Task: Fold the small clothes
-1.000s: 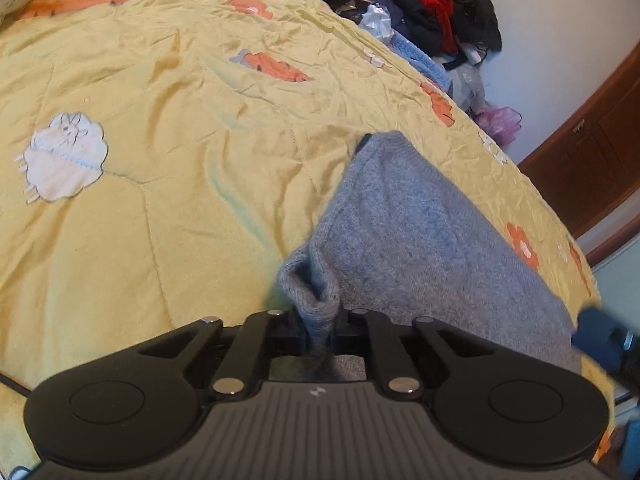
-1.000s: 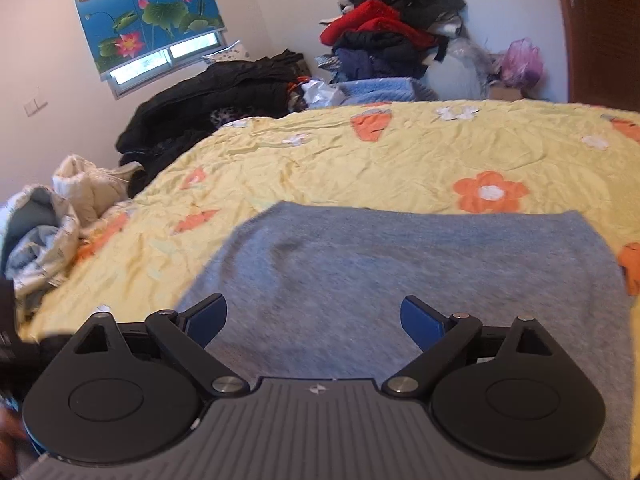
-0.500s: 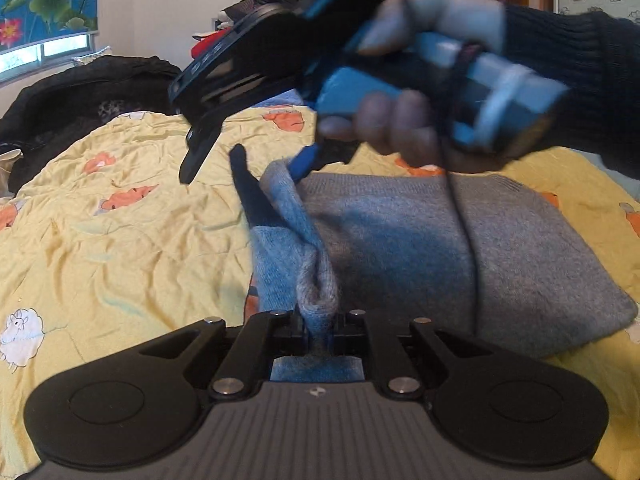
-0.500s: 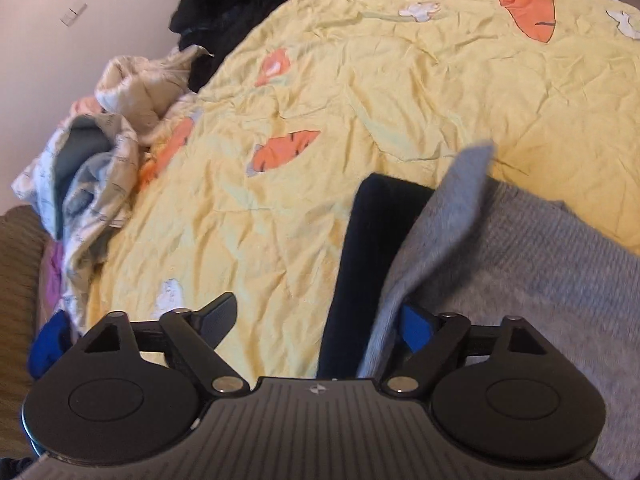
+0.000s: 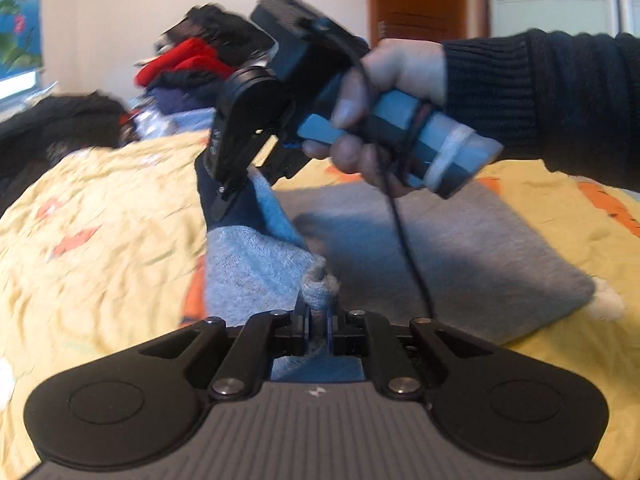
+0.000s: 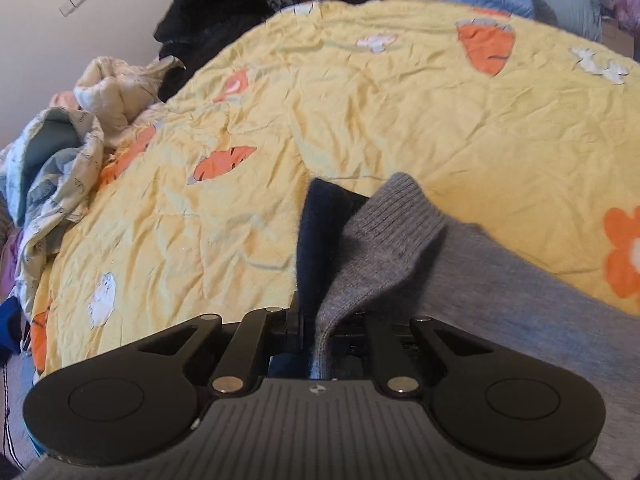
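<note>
- Grey knit garment (image 5: 460, 264): the landmark. It lies on the bed, on a yellow bedspread (image 5: 100, 240) printed with orange carrots and flowers. The body is flat; the near edge is raised in two places. A dark navy lining or cuff (image 6: 320, 240) shows beside the ribbed grey hem (image 6: 400, 220) in the right wrist view.
- Left hand-held gripper (image 5: 318, 322): at the near edge of the garment, jaws together and clamped on a bunched fold of the grey knit, which sticks up as a small knot just above the fingers.
- Right hand-held gripper (image 6: 318, 336): at the lifted ribbed corner of the garment, jaws brought together on the grey hem and the navy layer. In the left wrist view the same tool (image 5: 224, 196) hangs over the far-left corner of the garment, fingers pointing down into the cloth.
- Person's hand (image 5: 380, 112): above the garment, wrapped round the blue handle of the right tool; a black ribbed sleeve (image 5: 540, 96) follows, and a black cable (image 5: 404, 248) trails down across the grey knit.
- Pile of clothes, red and dark (image 5: 188, 64): beyond the garment, against the wall.
- Crumpled pale bedding (image 6: 60, 152): left of the garment, at the bedspread's edge.
- Wooden door (image 5: 424, 4): behind the garment, blurred.
</note>
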